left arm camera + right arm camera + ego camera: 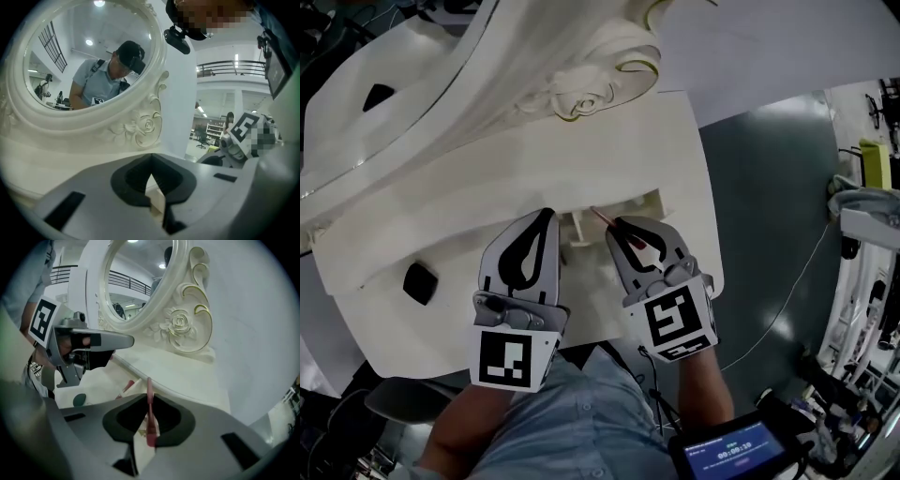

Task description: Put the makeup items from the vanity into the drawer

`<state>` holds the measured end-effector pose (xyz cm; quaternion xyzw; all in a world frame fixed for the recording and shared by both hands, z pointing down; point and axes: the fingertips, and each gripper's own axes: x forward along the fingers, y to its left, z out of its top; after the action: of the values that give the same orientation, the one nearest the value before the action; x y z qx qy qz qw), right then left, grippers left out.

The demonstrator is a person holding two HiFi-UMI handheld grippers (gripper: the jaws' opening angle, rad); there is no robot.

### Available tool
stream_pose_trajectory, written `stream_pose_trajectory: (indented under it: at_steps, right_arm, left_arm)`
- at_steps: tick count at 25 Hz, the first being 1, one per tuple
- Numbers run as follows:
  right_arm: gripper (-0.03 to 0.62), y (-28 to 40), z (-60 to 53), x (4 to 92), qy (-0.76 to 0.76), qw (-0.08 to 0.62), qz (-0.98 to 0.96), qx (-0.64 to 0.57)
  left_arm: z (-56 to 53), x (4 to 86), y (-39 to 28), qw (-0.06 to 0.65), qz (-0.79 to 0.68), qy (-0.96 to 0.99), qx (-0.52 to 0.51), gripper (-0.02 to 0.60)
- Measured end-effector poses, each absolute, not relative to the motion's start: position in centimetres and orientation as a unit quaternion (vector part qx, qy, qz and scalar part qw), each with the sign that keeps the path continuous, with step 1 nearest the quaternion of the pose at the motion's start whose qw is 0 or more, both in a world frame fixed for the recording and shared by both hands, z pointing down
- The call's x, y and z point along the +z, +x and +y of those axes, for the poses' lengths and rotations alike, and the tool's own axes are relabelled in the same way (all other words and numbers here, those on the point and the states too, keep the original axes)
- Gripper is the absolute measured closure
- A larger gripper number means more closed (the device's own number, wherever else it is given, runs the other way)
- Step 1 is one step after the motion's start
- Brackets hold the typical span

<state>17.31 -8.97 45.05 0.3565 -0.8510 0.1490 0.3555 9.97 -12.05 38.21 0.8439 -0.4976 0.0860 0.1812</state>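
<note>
The white vanity (656, 141) has its drawer (581, 230) open at the front edge, with cream compartments showing between the two grippers. My right gripper (614, 225) hovers over the drawer, shut on a thin pink makeup stick (149, 394) that juts out past the tips (600, 217). Just to its left, my left gripper (548, 214) has its jaws together, with nothing visible between them (151, 176). A red item (127, 386) lies inside the drawer. On the vanity top at the left sits a black compact (419, 281).
The oval mirror with its carved rose frame (581, 98) rises behind the drawer. A second dark item (379, 95) shows at the far left. Grey floor (769, 187) lies to the right of the vanity, with a white cable and racks of gear (862, 234) beyond.
</note>
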Motion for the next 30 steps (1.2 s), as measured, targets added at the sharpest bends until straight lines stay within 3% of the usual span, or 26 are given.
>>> stream_pose_trajectory:
  at_steps: [8,21,27,30]
  right_arm:
    - [0.465,17.3,-9.8,44.7,0.365,0.354,-0.850,0.139]
    - [0.467,18.2,-8.5,42.3,0.393,0.341,-0.846,0.116]
    - [0.471,17.8,-7.0,40.5,0.398,0.328,-0.851,0.100]
    - [0.477,17.3,-5.8,39.7,0.405,0.312,-0.853,0.105]
  left_arm:
    - [-12.6,38.8,9.6,0.187,-0.499,0.842,0.089,0.581]
    - [-11.0,36.5,10.2,0.160,-0.497,0.850,0.075,0.581]
    - [-9.5,34.5,9.4,0.130,-0.505,0.850,0.068,0.581]
    - [-8.5,33.3,8.6,0.079,-0.503,0.858,0.074,0.581]
